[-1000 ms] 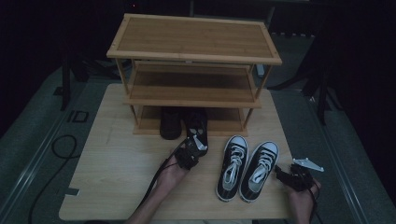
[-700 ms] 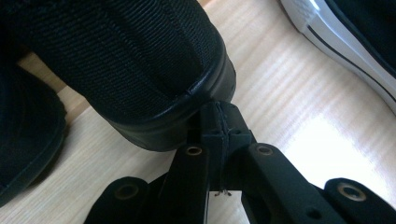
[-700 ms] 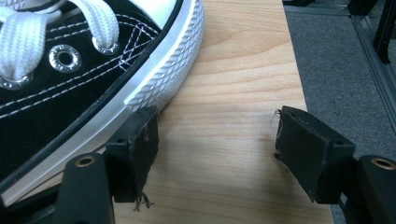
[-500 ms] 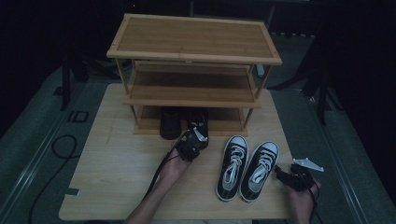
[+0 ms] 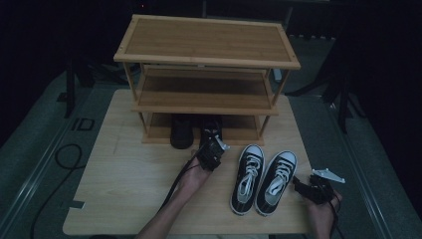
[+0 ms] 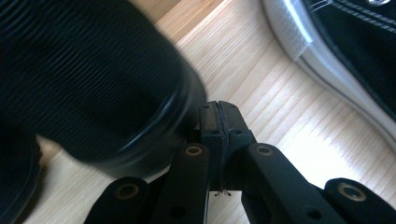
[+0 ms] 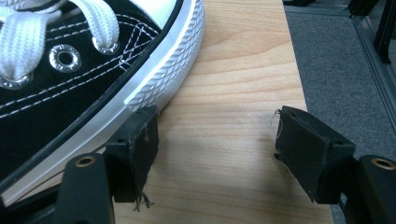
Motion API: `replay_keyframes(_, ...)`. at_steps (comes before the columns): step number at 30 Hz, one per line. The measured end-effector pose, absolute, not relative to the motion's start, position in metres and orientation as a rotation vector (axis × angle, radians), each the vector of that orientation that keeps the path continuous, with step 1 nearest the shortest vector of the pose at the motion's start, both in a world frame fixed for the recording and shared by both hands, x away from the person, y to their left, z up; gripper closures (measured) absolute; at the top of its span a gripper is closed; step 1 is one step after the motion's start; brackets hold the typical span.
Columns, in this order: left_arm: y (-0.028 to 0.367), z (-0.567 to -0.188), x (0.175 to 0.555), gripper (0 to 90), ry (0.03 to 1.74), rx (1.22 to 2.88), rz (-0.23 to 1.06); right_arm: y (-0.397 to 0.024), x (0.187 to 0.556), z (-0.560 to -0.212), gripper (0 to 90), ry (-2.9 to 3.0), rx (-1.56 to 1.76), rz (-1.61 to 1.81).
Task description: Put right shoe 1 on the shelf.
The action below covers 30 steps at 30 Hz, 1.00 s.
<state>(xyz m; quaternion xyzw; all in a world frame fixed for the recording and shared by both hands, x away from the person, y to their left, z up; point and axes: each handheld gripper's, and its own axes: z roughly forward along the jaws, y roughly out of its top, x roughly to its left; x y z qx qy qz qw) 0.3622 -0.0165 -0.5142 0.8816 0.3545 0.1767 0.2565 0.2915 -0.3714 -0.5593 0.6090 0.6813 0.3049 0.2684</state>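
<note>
A three-tier bamboo shoe rack [image 5: 206, 59] stands at the back of the table. Two black shoes [image 5: 180, 130] [image 5: 212, 123] sit toe-in on its bottom shelf, heels sticking out. My left gripper [image 5: 213, 144] is shut with nothing between its fingers. In the left gripper view the closed tips [image 6: 219, 116] rest against the edge of the ribbed black shoe [image 6: 88, 79]. A pair of black-and-white sneakers [image 5: 247, 177] [image 5: 276, 180] lies in front on the right. My right gripper [image 5: 309, 188] stands open beside the right sneaker [image 7: 70, 79], its left fingertip [image 7: 137, 149] close to the white sole.
The wooden table [image 5: 129, 199] has bare room at front left. A black cable [image 5: 59, 159] loops off its left side. The table's right edge [image 7: 294, 70] runs close by the right gripper, with grey floor and dark stands beyond.
My left hand has moved forward toward the rack, and the right black shoe sits a little deeper under the shelf. The right gripper and the sneakers have stayed put.
</note>
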Motion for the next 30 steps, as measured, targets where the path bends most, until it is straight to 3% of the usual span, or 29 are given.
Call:
replay_keyframes(11, -0.034, -0.520, 0.376, 90.0, 0.954, 2.422, 0.553, -0.371, 0.292, -0.559, 29.6, 1.838, 1.643, 0.822)
replay_keyframes(30, -0.024, -0.529, 0.397, 90.0, 1.011, 2.418, 0.573, -0.371, 0.291, -0.559, 29.7, 1.840, 1.641, 0.820)
